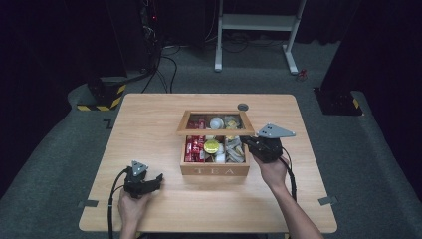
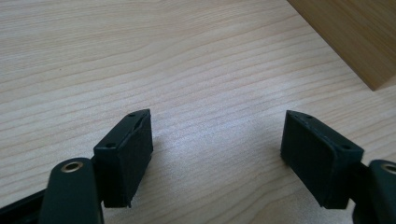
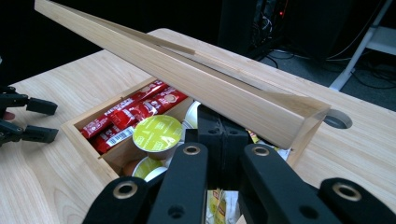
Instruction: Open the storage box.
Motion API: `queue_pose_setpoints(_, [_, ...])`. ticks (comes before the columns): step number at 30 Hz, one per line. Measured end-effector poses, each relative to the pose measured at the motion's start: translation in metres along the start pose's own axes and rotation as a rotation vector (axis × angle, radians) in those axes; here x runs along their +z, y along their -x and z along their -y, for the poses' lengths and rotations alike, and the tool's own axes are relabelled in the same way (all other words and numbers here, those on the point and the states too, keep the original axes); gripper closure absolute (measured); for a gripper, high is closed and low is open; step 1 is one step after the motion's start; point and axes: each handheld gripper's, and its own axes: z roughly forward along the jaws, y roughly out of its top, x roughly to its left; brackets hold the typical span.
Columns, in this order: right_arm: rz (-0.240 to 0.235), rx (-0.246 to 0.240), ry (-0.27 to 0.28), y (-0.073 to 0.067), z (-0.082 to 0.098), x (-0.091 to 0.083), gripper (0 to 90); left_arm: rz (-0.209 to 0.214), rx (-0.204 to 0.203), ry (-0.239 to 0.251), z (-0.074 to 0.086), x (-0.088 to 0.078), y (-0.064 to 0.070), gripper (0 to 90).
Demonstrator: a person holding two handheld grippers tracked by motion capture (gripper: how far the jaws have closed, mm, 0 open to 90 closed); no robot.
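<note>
My right gripper (image 1: 247, 141) has its jaws pressed together, tips under the right end of the wooden lid (image 1: 215, 123) of the tea box (image 1: 215, 169), propping it. In the right gripper view the lid (image 3: 187, 74) slants half-raised above the tray, hinged along the far side. I cannot tell whether the jaws pinch anything or merely push up from beneath. The box sits in the middle of the table (image 1: 149, 124), its front towards me, and inside I see red sachets (image 3: 126, 119) in the left compartment and a yellow-topped capsule (image 3: 157, 132) beside them.

My left gripper (image 1: 157, 180) rests on the table near the left front corner of the box, jaws spread with bare wood between them; a corner of the box (image 2: 355, 42) shows at the far right in its view.

I judge the step in hand to be opening the lid, roughly halfway. Next, I'd carry the right gripper up and away along the lid's arc until it tips past upright. The left could steady the box if it starts to slide.
</note>
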Motion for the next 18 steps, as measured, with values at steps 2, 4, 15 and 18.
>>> queue_pose_setpoints(2, [-0.001, 0.006, 0.003, 0.0019, -0.0019, 0.0005, 89.9, 0.001, 0.006, -0.004, -0.0004, 0.0002, -0.0002, 24.4])
queue_pose_setpoints(4, [-0.001, 0.004, 0.003, 0.0029, -0.0032, 0.0004, 89.9, -0.003, 0.01, -0.007, -0.0007, 0.0006, -0.0001, 23.1])
queue_pose_setpoints(15, [-0.004, 0.018, 0.013, 0.0082, -0.0074, 0.0002, 89.9, 0.008, -0.001, -0.057, -0.0083, 0.0023, -0.0006, 21.1])
queue_pose_setpoints(18, [-0.004, 0.024, 0.014, 0.0094, -0.0088, -0.0001, 89.9, 0.04, -0.02, -0.044, -0.0093, 0.0018, -0.002, 23.6])
